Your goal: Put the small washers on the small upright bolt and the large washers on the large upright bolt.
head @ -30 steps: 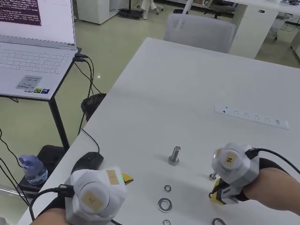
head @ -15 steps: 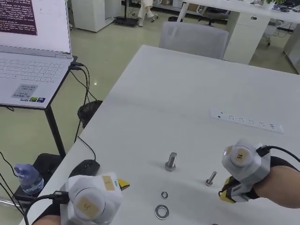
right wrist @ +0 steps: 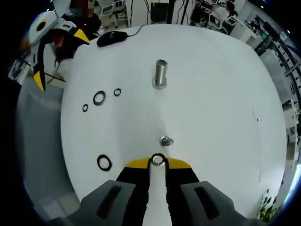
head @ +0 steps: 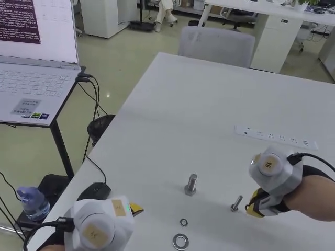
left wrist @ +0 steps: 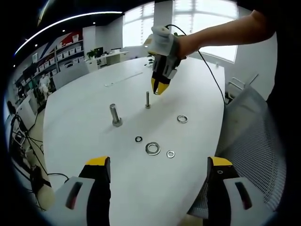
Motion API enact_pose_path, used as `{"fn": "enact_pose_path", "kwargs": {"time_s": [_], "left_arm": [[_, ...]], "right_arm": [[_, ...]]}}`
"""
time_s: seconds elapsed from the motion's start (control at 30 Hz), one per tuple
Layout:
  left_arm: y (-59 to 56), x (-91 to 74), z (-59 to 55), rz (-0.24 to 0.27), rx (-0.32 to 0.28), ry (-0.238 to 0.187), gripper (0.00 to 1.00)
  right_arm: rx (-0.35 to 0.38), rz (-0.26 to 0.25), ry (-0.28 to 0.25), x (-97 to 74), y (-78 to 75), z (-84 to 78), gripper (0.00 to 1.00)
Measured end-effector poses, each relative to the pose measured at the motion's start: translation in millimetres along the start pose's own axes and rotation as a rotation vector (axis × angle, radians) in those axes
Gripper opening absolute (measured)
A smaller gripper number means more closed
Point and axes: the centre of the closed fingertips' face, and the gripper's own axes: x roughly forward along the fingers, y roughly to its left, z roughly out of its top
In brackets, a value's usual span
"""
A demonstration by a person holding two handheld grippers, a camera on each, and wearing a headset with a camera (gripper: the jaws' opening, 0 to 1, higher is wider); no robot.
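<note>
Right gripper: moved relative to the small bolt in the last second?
Yes. In the head view the right gripper has shifted right of the small bolt; it overlapped the bolt before, now it sits beside it.

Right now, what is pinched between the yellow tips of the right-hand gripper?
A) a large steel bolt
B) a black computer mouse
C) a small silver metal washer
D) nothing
C: the right gripper is shut on a small silver washer, close to the small upright bolt.
</note>
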Motion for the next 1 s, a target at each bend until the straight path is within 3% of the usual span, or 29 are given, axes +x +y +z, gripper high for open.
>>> {"fn": "enact_pose_path", "kwargs": {"time_s": [0.3, 0.57, 1.0], "left_arm": [[3.4, 0.5, 0.1, 0.002, -0.007, -0.002, 0.84], [4.0, 1.0, -1.0, 0.002, -0.008, -0.003, 0.84], [3.6, 0.0, -3.4, 0.002, -0.012, -0.002, 0.84]], "right_arm": [[-0.012, -0.017, -0.011, -6.7, -13.0, 11.6, 0.13], [-0.025, -0.020, -0.018, -6.9, -13.0, 21.6, 0.13], [-0.037, -0.007, 0.003, 2.8, -10.4, 23.6, 0.13]]}}
